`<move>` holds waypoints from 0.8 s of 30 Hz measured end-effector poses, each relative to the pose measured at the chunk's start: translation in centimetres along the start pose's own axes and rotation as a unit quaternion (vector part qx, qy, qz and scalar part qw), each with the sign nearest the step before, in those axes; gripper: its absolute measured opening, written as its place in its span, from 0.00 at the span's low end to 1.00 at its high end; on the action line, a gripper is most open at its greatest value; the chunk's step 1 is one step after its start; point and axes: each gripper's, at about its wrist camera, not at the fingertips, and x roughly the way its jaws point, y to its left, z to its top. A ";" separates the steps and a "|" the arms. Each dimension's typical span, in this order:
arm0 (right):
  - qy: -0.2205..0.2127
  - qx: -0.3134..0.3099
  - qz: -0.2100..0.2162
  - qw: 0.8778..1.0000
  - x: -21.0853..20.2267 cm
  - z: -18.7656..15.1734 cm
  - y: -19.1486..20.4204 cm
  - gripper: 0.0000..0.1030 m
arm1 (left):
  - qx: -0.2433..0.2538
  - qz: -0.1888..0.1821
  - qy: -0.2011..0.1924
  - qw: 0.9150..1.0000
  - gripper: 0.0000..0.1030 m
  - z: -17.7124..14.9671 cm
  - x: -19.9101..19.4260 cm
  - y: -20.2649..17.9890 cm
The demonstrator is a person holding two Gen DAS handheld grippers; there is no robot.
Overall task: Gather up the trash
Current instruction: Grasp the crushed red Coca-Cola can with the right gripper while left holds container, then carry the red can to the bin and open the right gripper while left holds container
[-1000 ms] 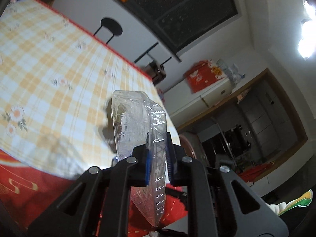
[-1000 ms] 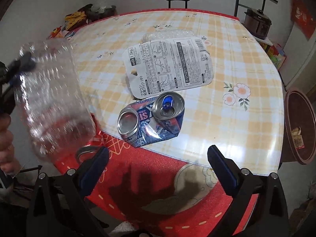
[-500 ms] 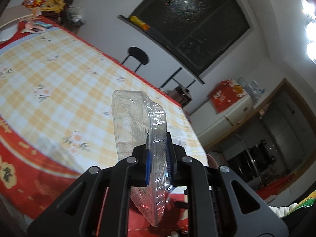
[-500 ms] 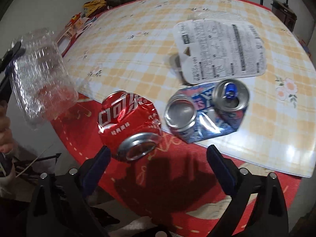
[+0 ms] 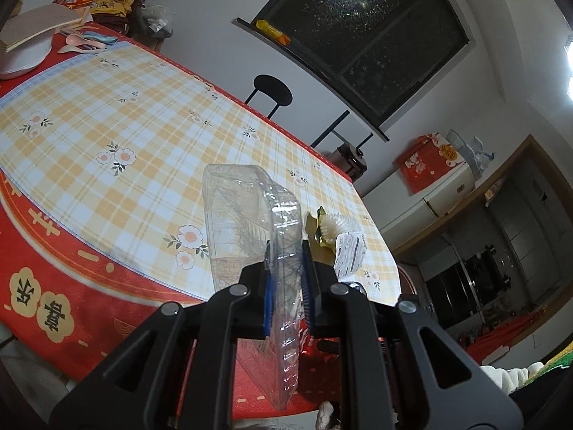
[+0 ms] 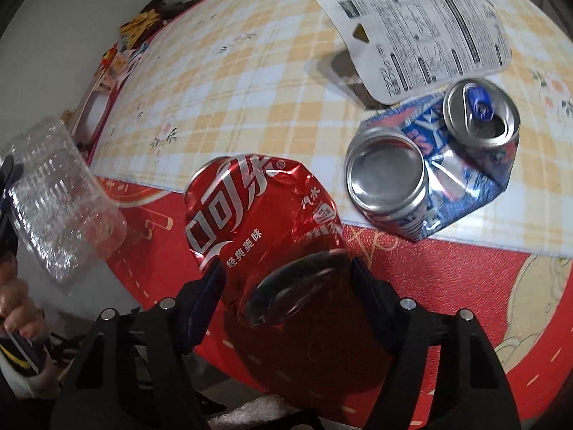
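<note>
In the left wrist view the left claw (image 5: pixel 286 279) sits low in the middle of the frame, its blue pads pinched narrow on the edge of a clear tray (image 5: pixel 250 222), which stands upright on its thin side above the bench (image 5: pixel 107 114). Just right of the tray, on the checked cloth, lie a gold wrapper (image 5: pixel 315 229) and a white card (image 5: pixel 349 254). A stool (image 5: pixel 272 89) stands beyond the far bench edge in the upper middle, and a red box (image 5: pixel 426 165) sits on a cabinet at right.

In the right wrist view the right claw (image 6: pixel 286 290) is at lower centre, and its jaws have just been closing around a dented red can (image 6: pixel 258 215). The can lies between the pads on the red border of the bench (image 6: pixel 465 286); both pads sit against or just beside its near end, but a firm squeeze cannot be told. A crushed blue can (image 6: pixel 447 165) lies to the upper right, touching the lower edge of the white card (image 6: pixel 412 25). At the left edge, the clear tray (image 6: pixel 61 200) hangs off the bench, with a hand (image 6: pixel 18 308) below it.
</note>
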 end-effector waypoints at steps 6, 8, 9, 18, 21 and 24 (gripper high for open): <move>-0.014 0.017 -0.005 1.000 0.2 0.1 -0.1 0.47 | 0.005 -0.007 0.008 1.000 0.16 0.2 0.3 0.1; -0.020 0.012 -0.009 1.000 -0.1 0.1 0.0 0.47 | 0.005 -0.011 0.009 1.000 0.16 0.3 0.5 0.1; -0.025 0.009 -0.008 1.000 -0.4 0.2 0.0 0.46 | 0.005 -0.013 0.009 1.000 0.16 0.4 0.6 0.0; -0.079 -0.024 -0.005 0.997 -4.2 0.9 0.3 0.44 | 0.021 -0.035 0.009 0.999 0.16 0.9 1.6 -1.6; -0.099 -0.032 -0.008 0.995 -5.5 1.1 0.2 0.44 | 0.029 -0.042 0.010 0.999 0.16 1.2 1.9 -2.4; -0.122 -0.037 -0.011 0.992 -6.9 1.2 0.0 0.44 | 0.036 -0.050 0.012 0.998 0.16 1.4 2.3 -3.0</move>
